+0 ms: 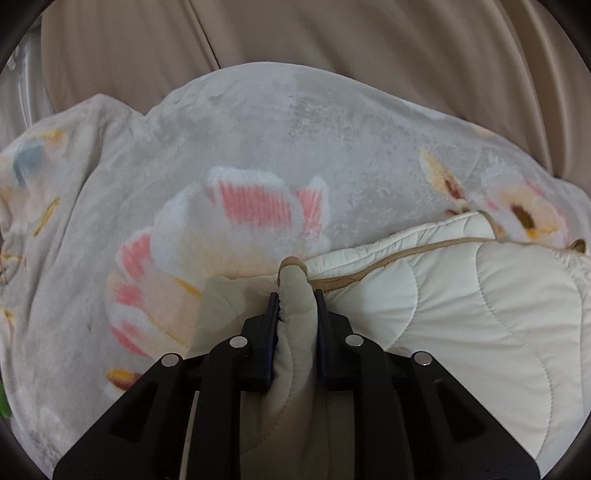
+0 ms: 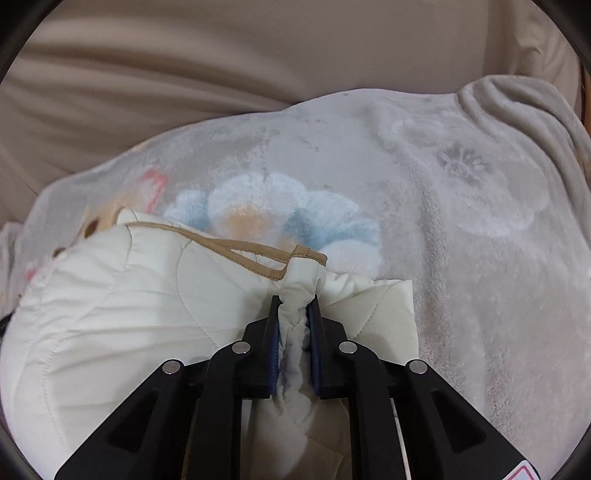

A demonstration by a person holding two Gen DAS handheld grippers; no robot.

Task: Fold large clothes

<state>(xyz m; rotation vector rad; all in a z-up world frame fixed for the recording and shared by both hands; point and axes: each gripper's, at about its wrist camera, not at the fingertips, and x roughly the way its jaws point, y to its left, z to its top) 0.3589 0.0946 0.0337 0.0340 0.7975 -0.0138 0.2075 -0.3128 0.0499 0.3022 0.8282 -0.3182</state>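
Observation:
A cream quilted jacket (image 1: 480, 314) with tan piping lies on a grey floral blanket (image 1: 258, 140). My left gripper (image 1: 296, 299) is shut on a bunched fold of the jacket's edge, with the tan trim poking out past the fingertips. The jacket spreads to its right. In the right wrist view my right gripper (image 2: 294, 302) is shut on another bunched fold of the same jacket (image 2: 122, 306), which spreads to its left. The jacket's tan-piped edge (image 2: 236, 247) runs between the two grips.
The floral blanket (image 2: 461, 229) covers a beige sofa seat. The sofa's beige backrest (image 1: 295, 33) rises behind it and also shows in the right wrist view (image 2: 221, 55). The blanket bunches in folds at the far right (image 2: 517, 107) and far left (image 1: 33, 177).

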